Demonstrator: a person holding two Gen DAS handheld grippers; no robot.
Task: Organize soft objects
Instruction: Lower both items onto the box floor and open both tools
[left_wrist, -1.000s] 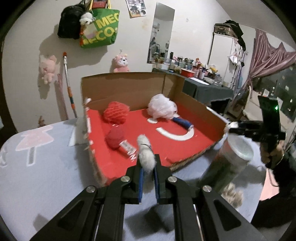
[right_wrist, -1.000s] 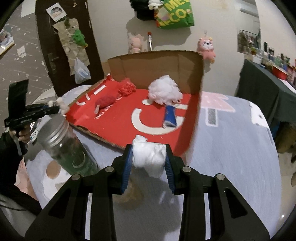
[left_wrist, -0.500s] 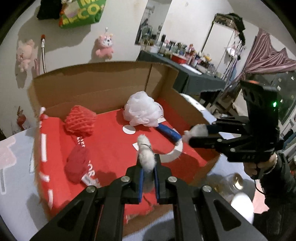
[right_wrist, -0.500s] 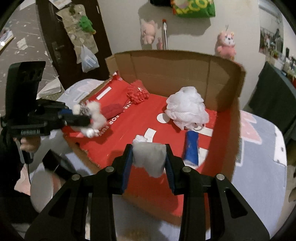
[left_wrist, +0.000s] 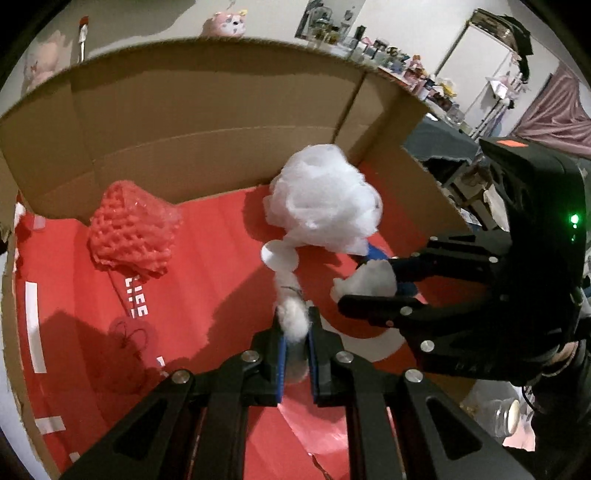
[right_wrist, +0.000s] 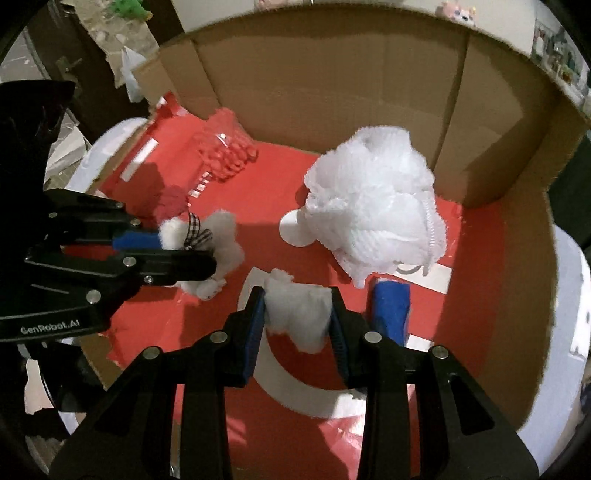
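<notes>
My left gripper (left_wrist: 294, 318) is shut on a small fluffy white toy (left_wrist: 292, 314) with a checked ribbon and hangs over the red floor of the cardboard box (left_wrist: 207, 122). Just to its right, my right gripper (right_wrist: 297, 309) is shut on a white cotton wad (right_wrist: 300, 314), also over the box floor. The right wrist view shows the left gripper (right_wrist: 184, 245) with the fluffy toy (right_wrist: 223, 240) at the left. The right gripper (left_wrist: 364, 286) with the wad (left_wrist: 365, 278) appears in the left wrist view. A white bath pouf (right_wrist: 376, 206), a red foam net (left_wrist: 133, 236), a dark red ball (right_wrist: 171, 199) and a blue roll (right_wrist: 391, 310) lie in the box.
The box's brown walls (right_wrist: 332, 74) stand tall at the back and right; its near-left side is low. It rests on a pale bedspread (right_wrist: 570, 302). A metal-lidded jar (left_wrist: 508, 417) stands outside at the right. A cluttered table (left_wrist: 391, 55) and a wall plush (left_wrist: 223, 24) lie behind.
Both grippers have travelled forward from outside the box to over its red floor and tipped downward, each still holding its white item. The jar has dropped out of the middle.
</notes>
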